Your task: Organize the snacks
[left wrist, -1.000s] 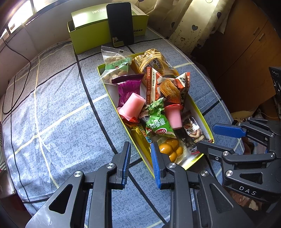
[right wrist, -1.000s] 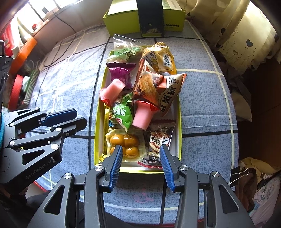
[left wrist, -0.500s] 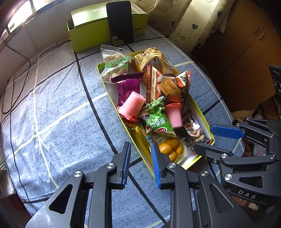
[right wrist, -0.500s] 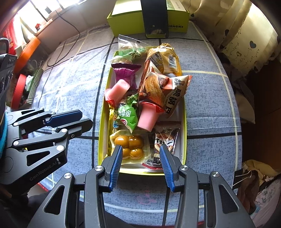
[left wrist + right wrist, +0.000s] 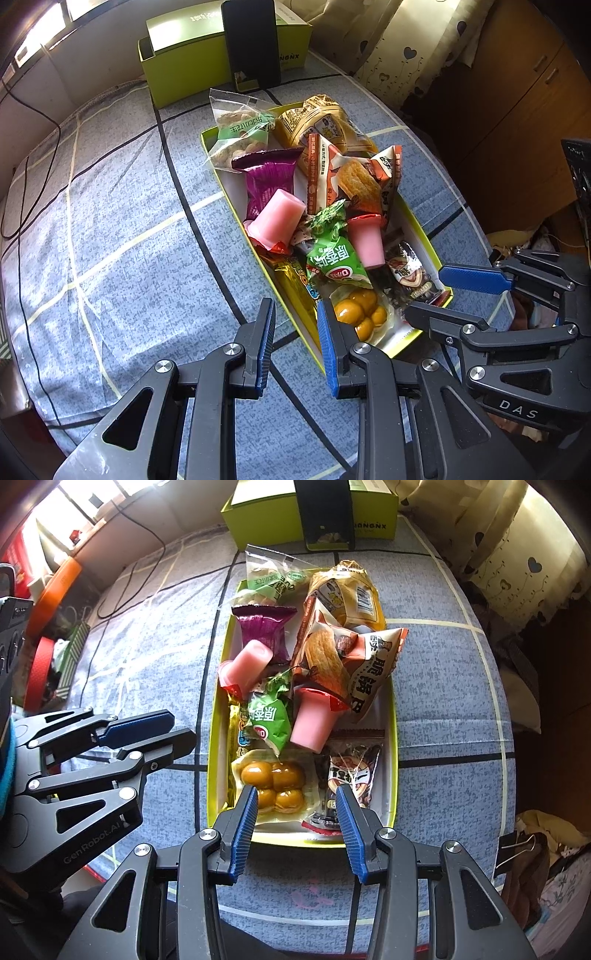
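Note:
A long yellow-green tray (image 5: 221,177) (image 5: 212,760) lies on the blue checked cloth, heaped with snacks. Among them are two pink jelly cups (image 5: 314,720), a green packet (image 5: 269,720), a purple packet (image 5: 264,627), orange crisp bags (image 5: 347,657), a pack of brown balls (image 5: 273,775) and a dark packet (image 5: 354,771). My right gripper (image 5: 296,790) hangs open over the tray's near end, above the brown balls, touching nothing. My left gripper (image 5: 294,304) is over the cloth beside the tray's near left corner. Its jaws are drawn in to a narrow gap and hold nothing.
A green box (image 5: 184,62) stands at the far end of the cloth with a black phone (image 5: 251,40) leaning on it. Cables (image 5: 37,147) run along the left. A heart-print curtain (image 5: 517,554) and a wooden cabinet (image 5: 517,110) are on the right.

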Demonstrator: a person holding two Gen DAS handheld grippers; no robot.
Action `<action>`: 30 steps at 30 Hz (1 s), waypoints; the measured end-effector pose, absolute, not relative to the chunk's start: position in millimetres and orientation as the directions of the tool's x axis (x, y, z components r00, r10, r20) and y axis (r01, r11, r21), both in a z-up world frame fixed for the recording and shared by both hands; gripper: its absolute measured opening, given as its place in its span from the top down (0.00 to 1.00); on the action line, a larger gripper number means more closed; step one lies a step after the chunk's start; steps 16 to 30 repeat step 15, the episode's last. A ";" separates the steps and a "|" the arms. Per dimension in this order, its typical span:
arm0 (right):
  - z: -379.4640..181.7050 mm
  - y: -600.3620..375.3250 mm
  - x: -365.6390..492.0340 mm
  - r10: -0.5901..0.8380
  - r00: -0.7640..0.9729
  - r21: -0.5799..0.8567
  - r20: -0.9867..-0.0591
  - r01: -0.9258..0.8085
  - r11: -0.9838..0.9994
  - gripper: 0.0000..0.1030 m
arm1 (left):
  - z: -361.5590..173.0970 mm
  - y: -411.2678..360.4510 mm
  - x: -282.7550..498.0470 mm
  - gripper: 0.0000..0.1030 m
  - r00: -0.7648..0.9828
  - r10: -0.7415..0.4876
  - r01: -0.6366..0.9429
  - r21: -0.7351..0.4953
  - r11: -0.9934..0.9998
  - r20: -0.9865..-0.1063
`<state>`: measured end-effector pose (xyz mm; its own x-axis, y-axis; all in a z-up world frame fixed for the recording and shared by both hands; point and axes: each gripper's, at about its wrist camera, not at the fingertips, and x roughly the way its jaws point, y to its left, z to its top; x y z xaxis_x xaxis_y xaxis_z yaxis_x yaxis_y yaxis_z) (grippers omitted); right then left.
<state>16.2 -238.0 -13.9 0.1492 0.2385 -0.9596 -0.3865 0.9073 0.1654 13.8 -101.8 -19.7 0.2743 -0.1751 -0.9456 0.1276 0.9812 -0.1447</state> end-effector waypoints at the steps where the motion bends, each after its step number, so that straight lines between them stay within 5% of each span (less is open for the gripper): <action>1: -14.5 -238.1 16.6 0.238 0.147 0.166 -0.960 -0.386 0.907 0.58 | -19.9 -101.8 14.2 0.76 0.273 -0.176 0.128 -0.145 0.981 -0.946; 30: -17.6 -240.9 18.6 0.232 0.142 0.166 -0.962 -0.372 0.913 0.58 | -17.0 -103.7 14.3 0.76 0.288 -0.187 0.149 -0.149 0.978 -0.939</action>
